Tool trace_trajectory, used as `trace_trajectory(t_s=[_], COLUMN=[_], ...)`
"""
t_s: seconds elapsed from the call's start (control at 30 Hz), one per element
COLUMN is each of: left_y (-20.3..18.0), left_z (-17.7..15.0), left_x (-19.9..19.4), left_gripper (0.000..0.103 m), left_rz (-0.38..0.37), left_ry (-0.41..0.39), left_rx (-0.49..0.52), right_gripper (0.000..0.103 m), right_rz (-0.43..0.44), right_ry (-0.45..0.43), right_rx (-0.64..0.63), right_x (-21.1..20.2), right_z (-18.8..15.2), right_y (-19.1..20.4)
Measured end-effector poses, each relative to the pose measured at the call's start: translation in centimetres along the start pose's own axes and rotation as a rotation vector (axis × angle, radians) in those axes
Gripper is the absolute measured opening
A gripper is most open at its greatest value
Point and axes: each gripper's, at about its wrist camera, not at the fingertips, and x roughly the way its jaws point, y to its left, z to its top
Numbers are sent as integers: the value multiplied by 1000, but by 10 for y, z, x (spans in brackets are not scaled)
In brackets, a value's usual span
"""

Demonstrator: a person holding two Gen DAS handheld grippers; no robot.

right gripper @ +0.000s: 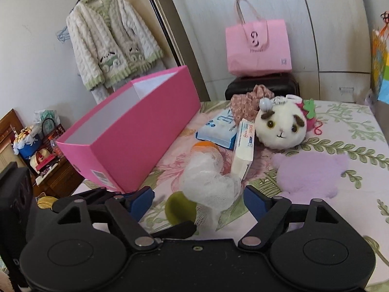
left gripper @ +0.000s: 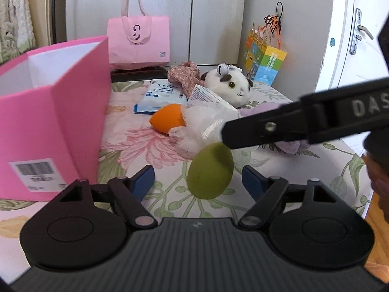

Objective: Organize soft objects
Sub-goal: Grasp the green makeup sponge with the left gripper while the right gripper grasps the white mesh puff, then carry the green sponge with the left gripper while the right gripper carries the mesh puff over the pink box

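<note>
Your left gripper (left gripper: 198, 178) hangs low over the near part of the bed (left gripper: 279, 168), its blue pads set wide apart with the green sponge (left gripper: 210, 171) lying between them; neither pad presses on it, so you hold nothing there. Your right gripper (right gripper: 198, 200) is likewise spread, with the white mesh bath puff (right gripper: 209, 182) between its fingers and no pad closed on it (in the left wrist view this gripper shows only as a black finger crossing in from the right edge, its tip just above the green sponge). The puff touches the green sponge on its near side and the orange sponge (left gripper: 167, 118) on its far side. Along the left edge of the bed stands the open pink box (left gripper: 48, 112), its white inside showing nothing in it. Toward the far edge lie a blue tissue pack (left gripper: 158, 95), a white packet (right gripper: 243, 150) leaning against the puff, a floral cloth (left gripper: 186, 75) and a white plush animal (right gripper: 282, 127). A lilac plush cloth (right gripper: 311, 172) lies flat toward the right edge, just beside the plush animal. Beyond the far edge a pink bag (left gripper: 139, 41) stands on a dark stool (right gripper: 262, 86).
</note>
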Motion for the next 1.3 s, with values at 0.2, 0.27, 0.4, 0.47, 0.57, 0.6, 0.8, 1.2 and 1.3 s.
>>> trace_trajectory(t_s=[0.2,0.27,0.4,0.47,0.57,0.6,0.8,1.2,1.3], left_y=[0,-1,-2,1,1,0,1,17,25], left_z=[1,1,0,0,0,1,-1,-2,-2], left_x=[11,12,12,11,10,9,-2,-9,-9], left_gripper=[58,49,39,38,38,37,37,37,37], left_rz=[-46,-86,-65,-76,-84,-86,-95,-61,-66], left_ry=[8,15,13,17,20,22,20,47,80], left_rx=[11,28,32,15,13,16,19,-45,-90], right_gripper=[81,80,66,58,49,47,36,48,34], right_rz=[10,17,66,83,99,97,98,5,-25], right_ry=[52,63,40,27,10,6,-27,9,-8], right_rx=[28,47,97,112,115,104,67,-96,-192], right_x=[28,37,39,37,33,32,21,31,28], right_z=[8,9,7,5,3,4,4,-8,-16], right_y=[-11,-15,-23,-26,-26,-25,-22,-7,1])
